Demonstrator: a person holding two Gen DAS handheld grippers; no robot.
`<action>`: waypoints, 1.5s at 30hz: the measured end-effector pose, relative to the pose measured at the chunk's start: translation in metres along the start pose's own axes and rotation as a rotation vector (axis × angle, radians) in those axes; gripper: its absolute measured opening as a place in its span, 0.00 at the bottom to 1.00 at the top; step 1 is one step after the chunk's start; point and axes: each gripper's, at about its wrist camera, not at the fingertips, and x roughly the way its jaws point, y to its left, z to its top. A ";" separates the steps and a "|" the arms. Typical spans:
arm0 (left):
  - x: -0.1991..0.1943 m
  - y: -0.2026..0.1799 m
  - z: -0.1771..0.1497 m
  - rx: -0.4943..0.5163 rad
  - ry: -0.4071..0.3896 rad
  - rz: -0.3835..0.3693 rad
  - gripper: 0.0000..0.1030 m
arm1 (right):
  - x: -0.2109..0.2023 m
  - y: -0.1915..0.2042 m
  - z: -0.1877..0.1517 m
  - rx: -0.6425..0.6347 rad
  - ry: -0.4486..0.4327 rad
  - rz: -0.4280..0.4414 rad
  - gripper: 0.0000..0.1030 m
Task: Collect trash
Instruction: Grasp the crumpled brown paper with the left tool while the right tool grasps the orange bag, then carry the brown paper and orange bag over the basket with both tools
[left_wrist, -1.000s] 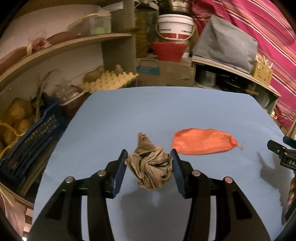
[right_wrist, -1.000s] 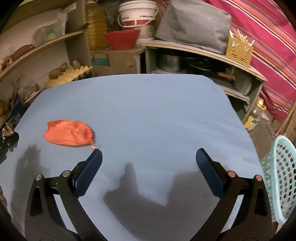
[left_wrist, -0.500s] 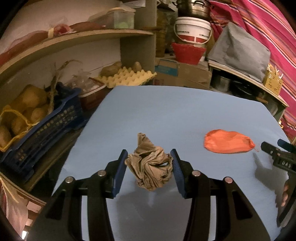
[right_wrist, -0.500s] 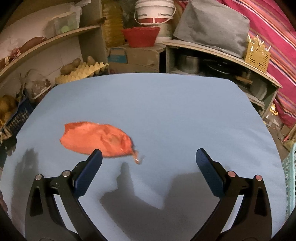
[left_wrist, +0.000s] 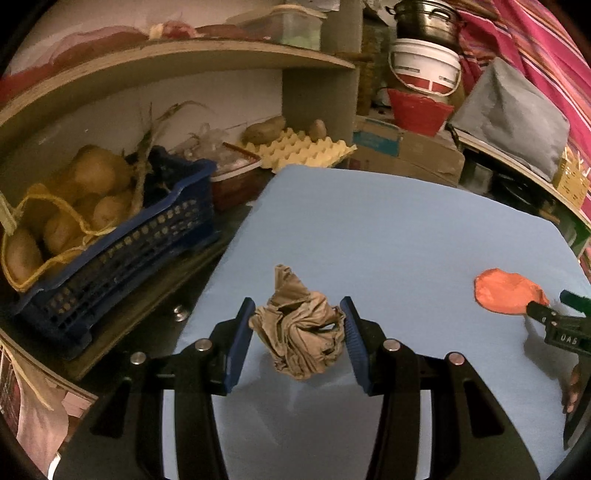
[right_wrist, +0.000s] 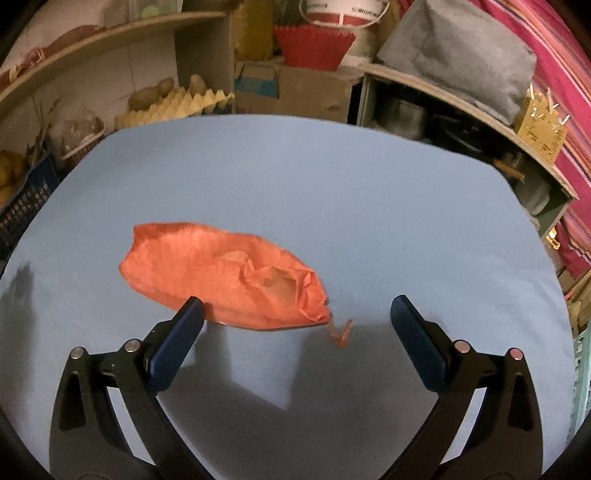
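My left gripper (left_wrist: 298, 332) is shut on a crumpled brown paper ball (left_wrist: 301, 334) and holds it above the left part of the blue table (left_wrist: 388, 229). An orange plastic bag (right_wrist: 221, 273) lies flat on the table. My right gripper (right_wrist: 295, 332) is open, just short of the bag, with its left finger (right_wrist: 177, 343) at the bag's near edge. In the left wrist view the bag (left_wrist: 508, 291) shows far right, with the right gripper's tip (left_wrist: 561, 325) beside it.
A blue crate of potatoes (left_wrist: 110, 236) stands left of the table. Shelves with an egg tray (left_wrist: 303, 147), a red basin (left_wrist: 419, 110) and a white bucket (left_wrist: 424, 66) line the back. A cardboard box (right_wrist: 295, 88) stands behind the table. A turquoise basket edge (right_wrist: 581, 369) shows far right.
My left gripper has carried the paper ball leftward, towards the table's left edge. My right gripper has moved left and forward, up to the orange bag, still open.
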 end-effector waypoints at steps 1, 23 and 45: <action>0.001 0.002 0.001 -0.002 0.000 0.002 0.46 | 0.002 0.000 0.000 0.000 0.009 0.004 0.94; -0.003 -0.006 0.006 0.006 -0.012 0.005 0.46 | -0.007 0.002 -0.004 -0.008 -0.005 0.157 0.19; -0.024 -0.114 0.015 0.091 -0.050 -0.105 0.46 | -0.076 -0.106 -0.020 0.120 -0.112 0.099 0.18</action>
